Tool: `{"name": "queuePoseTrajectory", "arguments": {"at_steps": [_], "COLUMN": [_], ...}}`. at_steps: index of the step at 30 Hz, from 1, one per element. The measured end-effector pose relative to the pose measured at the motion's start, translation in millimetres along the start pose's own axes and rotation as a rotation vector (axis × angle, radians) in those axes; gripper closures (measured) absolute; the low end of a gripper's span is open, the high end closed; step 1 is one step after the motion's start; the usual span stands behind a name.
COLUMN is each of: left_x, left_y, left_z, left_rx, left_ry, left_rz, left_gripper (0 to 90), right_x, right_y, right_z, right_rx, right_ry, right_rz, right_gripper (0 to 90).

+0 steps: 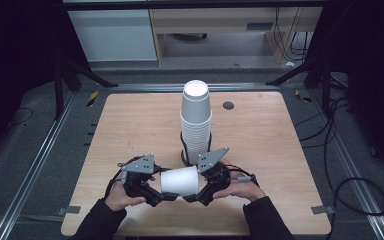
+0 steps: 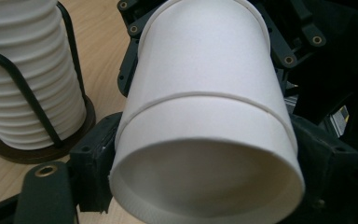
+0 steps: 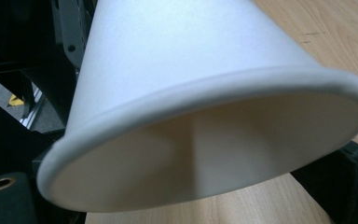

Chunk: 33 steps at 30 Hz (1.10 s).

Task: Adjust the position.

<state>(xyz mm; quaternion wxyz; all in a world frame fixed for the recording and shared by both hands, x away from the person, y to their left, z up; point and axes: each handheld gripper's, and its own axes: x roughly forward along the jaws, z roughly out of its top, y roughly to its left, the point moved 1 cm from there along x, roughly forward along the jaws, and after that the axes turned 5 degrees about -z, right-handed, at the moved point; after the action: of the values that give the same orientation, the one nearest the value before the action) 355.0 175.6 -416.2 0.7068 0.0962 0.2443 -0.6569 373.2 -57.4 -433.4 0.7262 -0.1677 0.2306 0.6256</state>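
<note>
step: two nested cups (image 1: 179,180) held sideways between both claws, low over the near middle of the counter (image 1: 130,125); my read is they are being pulled apart, or one passed across.
cups: white paper, plain; a seam ring in the left gripper view shows one cup sitting inside another (image 2: 205,116); one mouth faces the left claw's camera, and the right gripper view also looks into an open mouth (image 3: 205,154).
left claw: (image 1: 155,196) about half open, jaws either side of the cup's rim end; black jaw blocks sit against the wall on both sides in the left gripper view, looks like a grip on the cup.
right claw: (image 1: 195,196) partly closed at the cup's other end; its jaws sit at the frame corners behind the rim in the right gripper view, pad contact hidden, cannot tell if it really grips.
stack: tall white cup stack (image 1: 196,122) in a black wire holder (image 1: 184,150) on a round dark base, mid counter, just beyond the held cups, apart from them.
next move: judged, one claw keeps a firm hold while the other pulls straight along the cup axis; squeeze lightly, thin paper dents; keep clear of the stack.
risk: cups may stick together or slip out.
writing: none readable; cups blank, no brand or label seen.
</note>
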Motion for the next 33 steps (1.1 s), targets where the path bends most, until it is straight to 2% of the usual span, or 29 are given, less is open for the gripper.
{"name": "queuePoseTrajectory", "arguments": {"at_steps": [5,13,18,29,33], "left_x": [-8.9,-17.2,-10.0,12.2,20.7], "left_y": [1.0,5.5,8.4,9.2,7.5], "left_z": [1.3,-1.9,-6.5,-12.4,-14.2], "left_rx": [-0.002,0.003,0.006,0.038,0.048], "left_ry": [-0.007,0.060,0.139,0.284,0.321], "left_rz": [0.018,0.071,0.098,0.120,0.120], "left_gripper": [18.6,15.1,14.0,12.5,12.9], "right_x": [-3.9,-13.0,-13.0,5.9,12.4], "right_y": [-2.9,-8.0,-9.5,-7.2,-6.5], "right_z": [-2.3,-5.6,-7.0,-7.2,-7.6], "right_rx": [0.002,-0.009,-0.021,-0.044,-0.048], "right_ry": [0.018,0.076,0.129,0.210,0.238], "right_rz": [-0.016,-0.084,-0.118,-0.104,-0.101], "right_gripper": [8.5,8.5,8.4,8.3,8.3]}}
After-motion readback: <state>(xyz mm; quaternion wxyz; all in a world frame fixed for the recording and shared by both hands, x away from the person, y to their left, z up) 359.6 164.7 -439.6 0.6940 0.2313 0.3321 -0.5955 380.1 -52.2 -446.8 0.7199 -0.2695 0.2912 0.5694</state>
